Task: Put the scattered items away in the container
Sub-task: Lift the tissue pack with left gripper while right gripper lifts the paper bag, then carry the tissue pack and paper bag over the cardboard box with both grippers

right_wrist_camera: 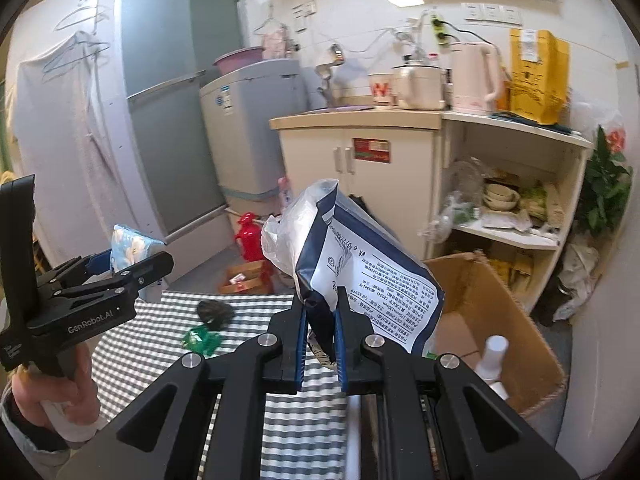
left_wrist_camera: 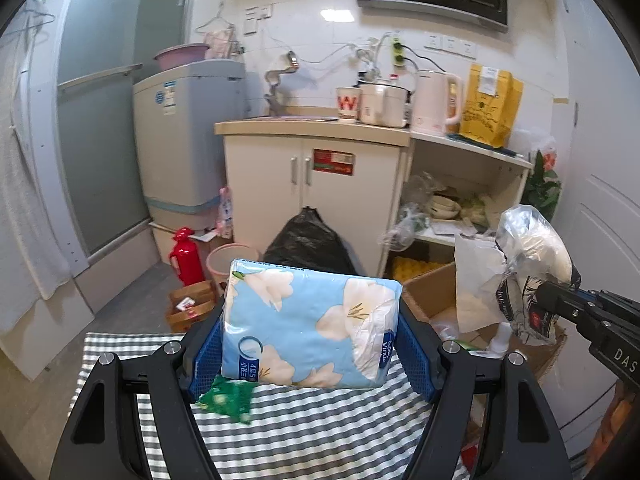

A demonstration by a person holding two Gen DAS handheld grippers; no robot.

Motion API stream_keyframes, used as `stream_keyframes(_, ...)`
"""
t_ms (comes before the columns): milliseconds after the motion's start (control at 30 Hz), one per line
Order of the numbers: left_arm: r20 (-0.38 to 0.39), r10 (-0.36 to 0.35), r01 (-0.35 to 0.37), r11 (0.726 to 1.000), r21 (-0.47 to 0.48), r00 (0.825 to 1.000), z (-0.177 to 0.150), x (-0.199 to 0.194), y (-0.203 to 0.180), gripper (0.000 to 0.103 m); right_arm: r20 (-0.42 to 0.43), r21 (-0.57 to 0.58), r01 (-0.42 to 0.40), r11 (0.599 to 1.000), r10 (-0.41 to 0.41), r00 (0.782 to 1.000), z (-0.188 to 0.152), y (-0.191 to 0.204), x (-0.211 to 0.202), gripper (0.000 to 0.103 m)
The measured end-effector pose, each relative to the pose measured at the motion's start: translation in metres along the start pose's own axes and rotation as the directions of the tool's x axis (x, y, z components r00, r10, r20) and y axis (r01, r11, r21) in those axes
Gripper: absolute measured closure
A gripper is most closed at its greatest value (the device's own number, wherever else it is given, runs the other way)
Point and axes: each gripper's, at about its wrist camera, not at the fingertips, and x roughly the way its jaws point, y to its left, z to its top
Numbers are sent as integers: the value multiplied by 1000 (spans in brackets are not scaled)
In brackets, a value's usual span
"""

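Left gripper (left_wrist_camera: 310, 344): blue pads spread wide and closed on the flanks of a tissue pack (left_wrist_camera: 310, 326), blue with white lilies, held upright and clear of the striped tablecloth (left_wrist_camera: 320, 432) at centre frame.

Right gripper (right_wrist_camera: 322, 344): jaws nearly together, pinching the lower edge of a navy-and-white printed pouch (right_wrist_camera: 368, 272); the pouch stands tall and leans to the upper left, its crumpled clear top flopping over.

Container: the open cardboard box (right_wrist_camera: 496, 312) sits low at right in the right wrist view, off the table's edge; a white bottle (right_wrist_camera: 494, 356) is already inside.

Key relation: the box lies right of and below both loads. The pouch hangs just left of the box's near rim, so my call is that the right gripper is nearer; the tissue pack has the whole table width to cross, and its long side runs left to right.

Still on the cloth: a green wrapper (right_wrist_camera: 202, 338) and a dark tangled lump (right_wrist_camera: 216, 312), mid-left in the right wrist view.

Hard to read: the lump's identity is unclear; the box floor is mostly hidden by the pouch and the gripper frame; the left hand (right_wrist_camera: 60, 400) shows only partly, at lower left.
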Motion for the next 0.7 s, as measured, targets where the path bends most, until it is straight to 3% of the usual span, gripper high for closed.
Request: stream_keyframes(700,-48,-174,178,979,99,984,27,55,-108,26,-25,103,171,980,-169,985,-1,-102,-15,92)
